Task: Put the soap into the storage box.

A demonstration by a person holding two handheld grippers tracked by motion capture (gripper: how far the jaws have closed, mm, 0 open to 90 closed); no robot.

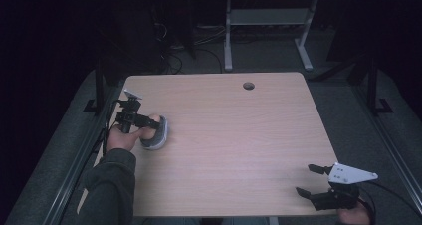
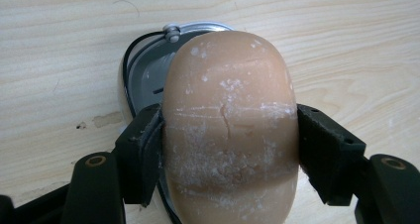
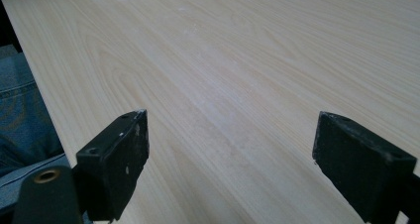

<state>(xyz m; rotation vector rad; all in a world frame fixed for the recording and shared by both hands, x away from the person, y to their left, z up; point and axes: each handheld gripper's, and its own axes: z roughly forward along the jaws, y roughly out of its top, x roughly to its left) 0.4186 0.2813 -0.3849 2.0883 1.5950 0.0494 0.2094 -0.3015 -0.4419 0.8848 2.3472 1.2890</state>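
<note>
- The right gripper (image 1: 304, 179) is held at the near right corner of the table (image 1: 239, 135), jaws spread wide with nothing between them; in the right gripper view bare wood is seen between the two pads. It seems parked clear of the work, ready but not engaged.
- A fold of blue fabric, probably the person's lap, is seen past the near table edge in the right gripper view (image 3: 20, 115).
- The left gripper (image 2: 228, 149) is closed on a peach-coloured oval bar of soap (image 2: 229, 120), both pads pressed against its long sides near the middle. A grip across the narrow width is judged the steadier choice, since the bar is rounded and chalky and could slip if taken by its ends.
- The soap is held directly over a grey soap dish (image 2: 143, 80), at the left edge of the table; whether it rests in the dish or hangs just above it cannot be told. The bar's long axis is lined up with the dish, which suits setting it down or lifting it out.
- A thin black wire loop is seen along the dish's rim (image 2: 130, 50); it is the one thing close enough to catch a pad.
- Farther off, the middle of the table lies bare, and a round cable hole (image 1: 248, 85) is cut near the far edge, well apart from both grippers.
- Beyond the table, a white desk frame (image 1: 268, 31) and loose cables on the floor are seen in the dark.
</note>
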